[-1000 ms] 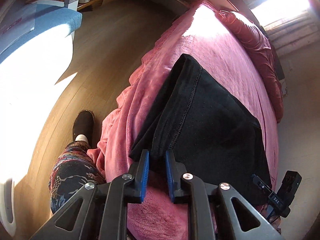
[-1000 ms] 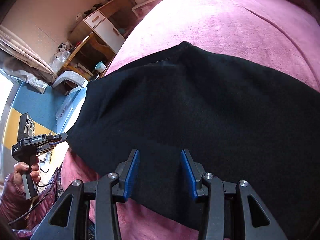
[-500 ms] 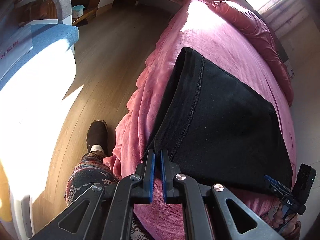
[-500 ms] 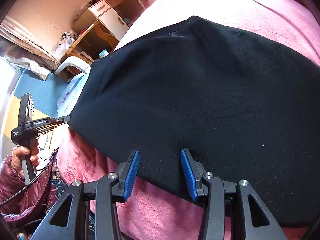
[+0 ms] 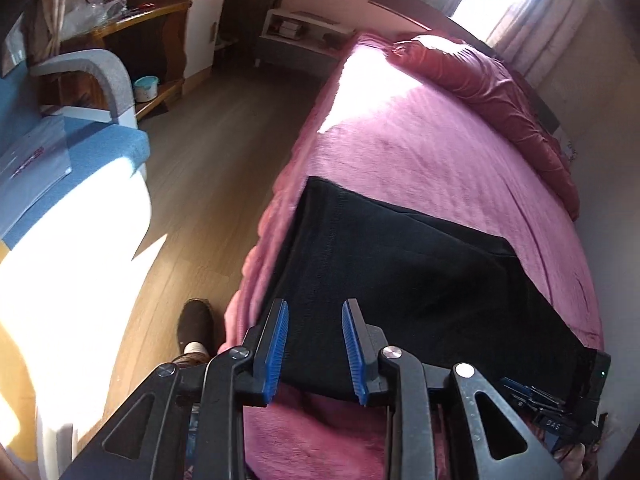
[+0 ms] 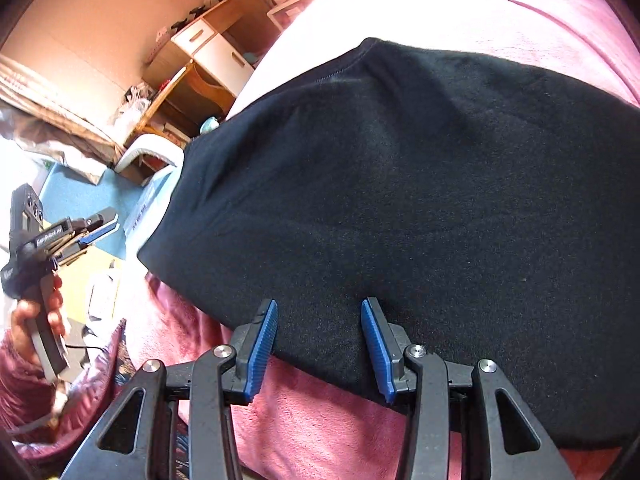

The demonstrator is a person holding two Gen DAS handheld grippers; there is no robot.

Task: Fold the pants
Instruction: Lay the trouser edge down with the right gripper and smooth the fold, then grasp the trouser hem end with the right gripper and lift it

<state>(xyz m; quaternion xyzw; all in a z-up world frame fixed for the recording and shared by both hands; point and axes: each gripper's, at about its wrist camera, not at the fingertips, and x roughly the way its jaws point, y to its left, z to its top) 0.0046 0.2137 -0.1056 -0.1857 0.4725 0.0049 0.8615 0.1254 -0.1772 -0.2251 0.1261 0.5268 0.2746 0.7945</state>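
Observation:
The black pants point(image 5: 400, 280) lie folded in a flat rectangle on the pink bedspread point(image 5: 420, 152), near the bed's near edge. My left gripper point(image 5: 314, 344) is open and empty, just above the pants' near left corner. My right gripper point(image 6: 318, 344) is open and empty, over the near edge of the pants point(image 6: 400, 200). The left gripper also shows at the left of the right wrist view point(image 6: 96, 228), held in a hand. The right gripper's body shows at the lower right of the left wrist view point(image 5: 560, 404).
A red pillow point(image 5: 500, 92) lies at the head of the bed. A blue and white armchair point(image 5: 68, 160) stands left across the wood floor point(image 5: 208, 168). A wooden desk and white cabinet point(image 5: 200, 24) stand at the back. My foot point(image 5: 194, 328) is beside the bed.
My left gripper was shut on the pants' near left edge half a second ago; it has opened, let go and pulled back upward. The pants now lie flat. The right gripper stays open.

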